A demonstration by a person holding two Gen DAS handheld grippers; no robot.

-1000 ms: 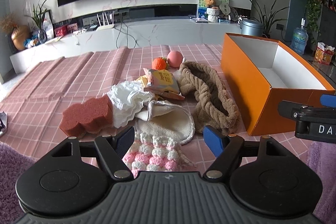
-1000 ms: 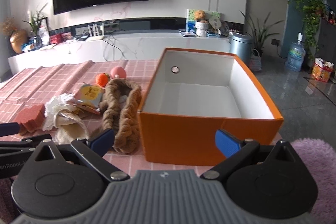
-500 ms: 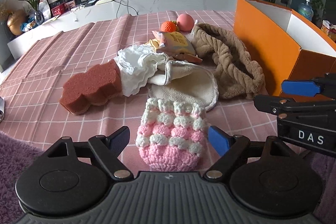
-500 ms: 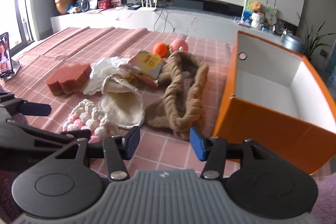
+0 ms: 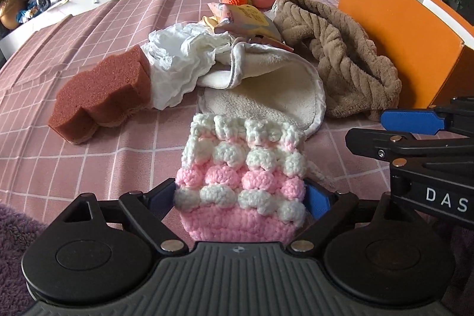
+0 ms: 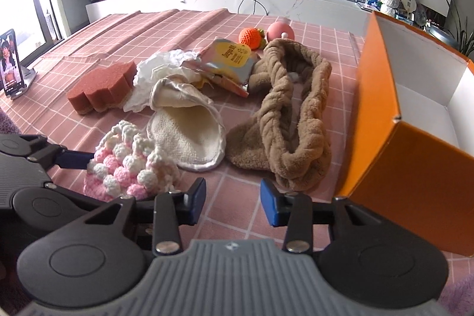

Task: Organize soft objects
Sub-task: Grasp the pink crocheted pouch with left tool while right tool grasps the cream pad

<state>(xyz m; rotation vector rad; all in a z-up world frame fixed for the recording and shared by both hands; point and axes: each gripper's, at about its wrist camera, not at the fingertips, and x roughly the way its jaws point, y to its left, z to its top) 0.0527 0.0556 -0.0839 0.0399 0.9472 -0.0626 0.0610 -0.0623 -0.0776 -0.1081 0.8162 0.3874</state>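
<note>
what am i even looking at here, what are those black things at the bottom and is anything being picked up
Each picture comes from a camera mounted on a hand-held gripper that a person carries, looking forward along its two blue-tipped fingers. The black discs at the bottom are the gripper's own body.

One view is from the left hand-held gripper. Its jaws stand wide, having just been opening, with a pink and white crochet pouch between them, but not yet squeezed.

The other is from the right hand-held gripper. Its jaws have just been closing and hold nothing.

On the pink checked cloth lie a red sponge, white fabric, a cream mitt, a brown braided headband, a packet and two small balls. An orange box stands open to the right.
</note>
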